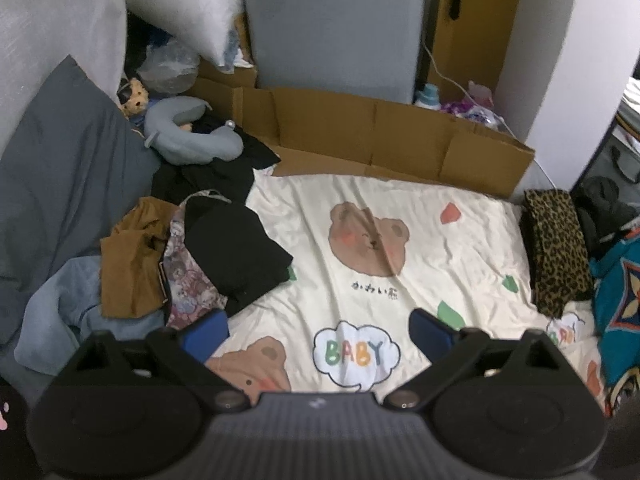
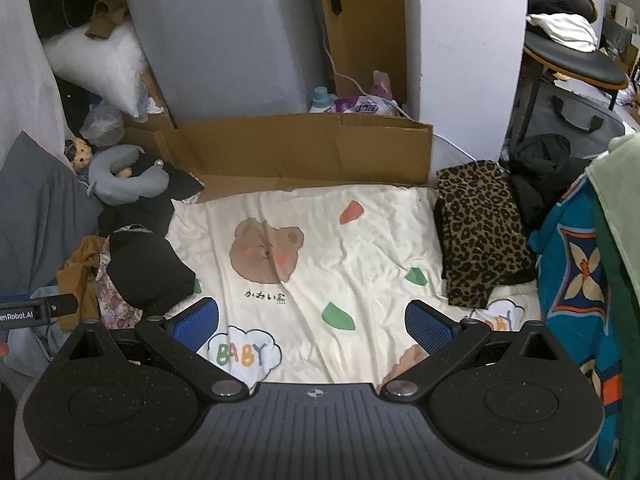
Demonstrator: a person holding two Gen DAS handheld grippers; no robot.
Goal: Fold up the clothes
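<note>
Above the near edge of the bed we hold both tongs spread wide, nothing between their blue pads: the left tongs [image 1: 318,332] and the right tongs [image 2: 312,326] hang over the cream bear-print sheet [image 1: 420,264] (the word BABY sits in a cloud just ahead of each). The clothes lie at the sides of the bed. On the left is a loose pile [image 1: 192,256]: a black garment [image 1: 236,252] on top, a flowered piece [image 1: 188,280] under it, a brown garment [image 1: 132,268] beside that and a pale blue one [image 1: 60,312] nearest us. On the right lies a leopard-print garment [image 2: 480,236], folded flat, with dark clothing [image 2: 540,168] beyond it and a teal patterned cloth [image 2: 576,276] at the right edge. At the far end a flattened cardboard sheet [image 1: 380,136] stands along the bed, a grey neck pillow [image 1: 192,136] to its left. The middle of the sheet is bare.
</note>
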